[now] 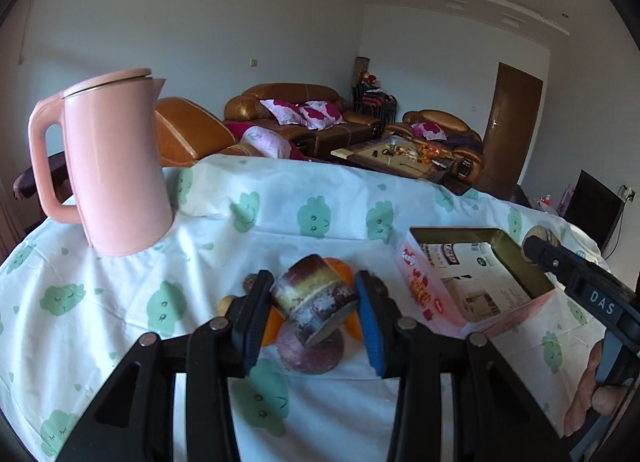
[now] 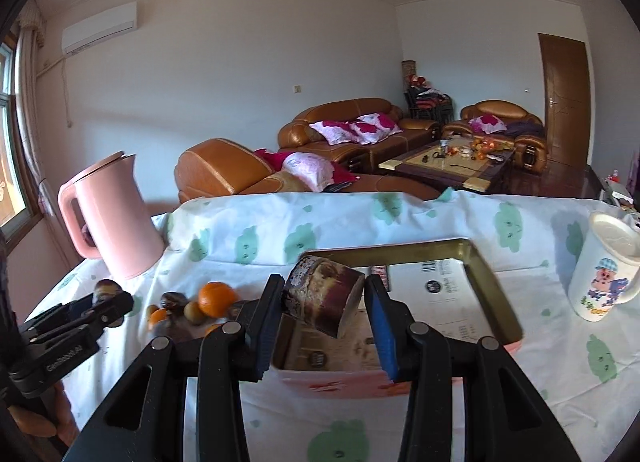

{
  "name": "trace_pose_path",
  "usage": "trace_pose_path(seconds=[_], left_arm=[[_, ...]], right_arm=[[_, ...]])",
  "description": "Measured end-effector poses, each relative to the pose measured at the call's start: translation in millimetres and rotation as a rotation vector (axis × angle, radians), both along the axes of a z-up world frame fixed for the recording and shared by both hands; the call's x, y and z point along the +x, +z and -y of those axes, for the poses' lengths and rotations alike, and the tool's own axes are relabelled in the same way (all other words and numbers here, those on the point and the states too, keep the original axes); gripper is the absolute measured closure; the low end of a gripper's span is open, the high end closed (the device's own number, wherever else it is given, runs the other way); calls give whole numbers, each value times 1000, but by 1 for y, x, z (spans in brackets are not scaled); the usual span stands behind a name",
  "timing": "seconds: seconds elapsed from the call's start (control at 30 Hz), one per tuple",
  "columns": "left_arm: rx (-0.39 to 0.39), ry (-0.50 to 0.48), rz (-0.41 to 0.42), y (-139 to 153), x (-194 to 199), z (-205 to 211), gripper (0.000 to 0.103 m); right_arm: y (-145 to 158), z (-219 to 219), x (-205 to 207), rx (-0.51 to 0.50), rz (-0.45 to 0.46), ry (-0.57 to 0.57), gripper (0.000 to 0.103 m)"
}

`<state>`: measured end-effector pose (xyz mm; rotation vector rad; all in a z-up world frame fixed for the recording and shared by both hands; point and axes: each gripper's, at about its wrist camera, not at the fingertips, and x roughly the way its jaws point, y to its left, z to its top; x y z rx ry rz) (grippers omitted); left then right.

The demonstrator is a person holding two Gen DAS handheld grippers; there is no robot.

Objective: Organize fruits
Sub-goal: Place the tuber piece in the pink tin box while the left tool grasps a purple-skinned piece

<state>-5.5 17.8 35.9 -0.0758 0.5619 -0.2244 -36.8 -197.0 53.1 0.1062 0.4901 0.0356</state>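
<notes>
Our right claw (image 2: 325, 304) is clamped on a short purple, cane-like stub (image 2: 322, 296), which sits tilted between the blue pads with its cut face turned down. We hold it over the near part of the open pink box (image 2: 496, 294), above the printed card lining the floor, not touching it. In the left wrist view our left claw (image 1: 314, 304) grips a second purple stub (image 1: 314, 300) the same way, lifted just above the fruit pile (image 2: 200, 306), which lies left of the box, between it and the pink kettle (image 1: 116, 166). In that pile we can make out an orange (image 2: 216, 299), some smaller brownish fruits and a flat purple slice (image 1: 312, 350) on the cloth-covered desk (image 1: 120, 302). A white lidded mug (image 2: 608, 270) stands well right of the box. We judge the right stub ready to drop, and the main risk lies in its tilt: released like this, it may land on its curved side, roll and knock the low box wall, or bounce out over the near edge. The light box could also shift on the loose cloth if a pad nudges it. Carrying the left stub toward the box while the right claw is above it risks a collision between the two.
</notes>
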Motion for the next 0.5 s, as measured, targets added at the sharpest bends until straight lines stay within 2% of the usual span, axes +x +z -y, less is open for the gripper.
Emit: trace_pose_path(seconds=[0.13, 0.23, 0.33, 0.5], left_arm=[[27, -71, 20, 5, 11, 49, 60], [5, -140, 0, 2, 23, 87, 60], [37, -192, -14, -7, 31, 127, 60], [83, -203, -70, -25, 44, 164, 60]], right_arm=[[-10, 44, 10, -38, -35, -116, 60], [-19, 70, 17, -35, -74, -153, 60], [-27, 85, 26, -46, -107, -185, 60], [-33, 98, 28, -79, -120, -205, 59]])
